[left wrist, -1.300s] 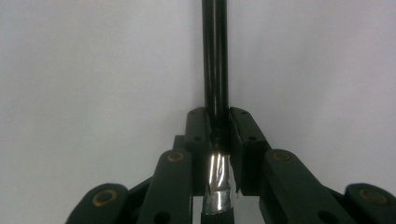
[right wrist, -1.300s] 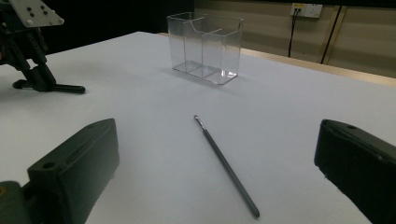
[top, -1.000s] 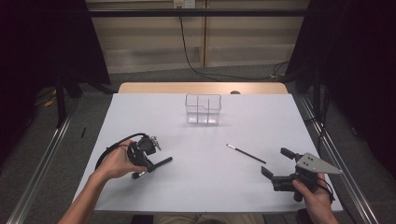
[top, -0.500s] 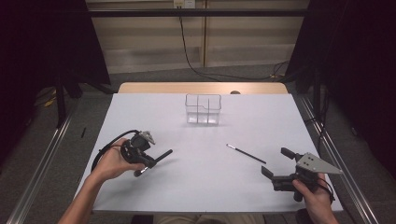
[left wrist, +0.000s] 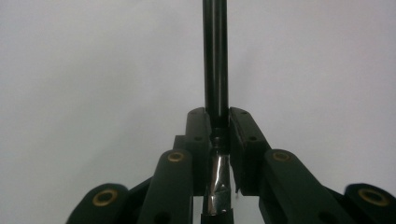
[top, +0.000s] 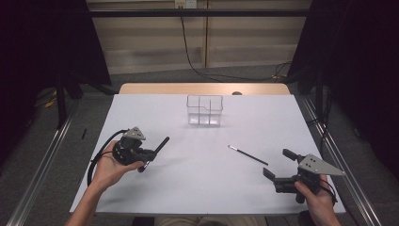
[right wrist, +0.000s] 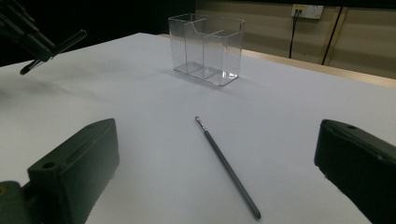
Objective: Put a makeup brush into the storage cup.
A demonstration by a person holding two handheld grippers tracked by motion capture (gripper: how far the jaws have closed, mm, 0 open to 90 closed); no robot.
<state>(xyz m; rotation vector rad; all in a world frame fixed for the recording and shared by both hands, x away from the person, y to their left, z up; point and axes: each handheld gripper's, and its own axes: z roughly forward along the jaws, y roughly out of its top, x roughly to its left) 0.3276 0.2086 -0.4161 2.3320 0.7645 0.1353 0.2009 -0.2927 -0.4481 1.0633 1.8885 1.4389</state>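
My left gripper [top: 150,153] is at the table's left, shut on a black brush [top: 163,143] with a silver ferrule. It holds the brush just off the white surface, with the handle pointing toward the far right. In the left gripper view the pads clamp the brush [left wrist: 215,56] at the ferrule, between the tips of my left gripper [left wrist: 218,122]. A second, thin dark brush [top: 248,156] lies loose at the centre right. My right gripper [top: 277,163] rests near the front right corner, open and empty. Its jaws frame the thin brush [right wrist: 226,165].
A clear plastic organiser [top: 204,110] with several compartments stands upright at the far middle of the white table [top: 197,188]. Beyond it runs a wooden table edge [top: 155,88]. Metal rails run along both sides, and cables hang at the back wall.
My left gripper has risen slightly and drawn a little to the left with the black brush, whose far end now points more steeply toward the far side. The right gripper has stayed put.
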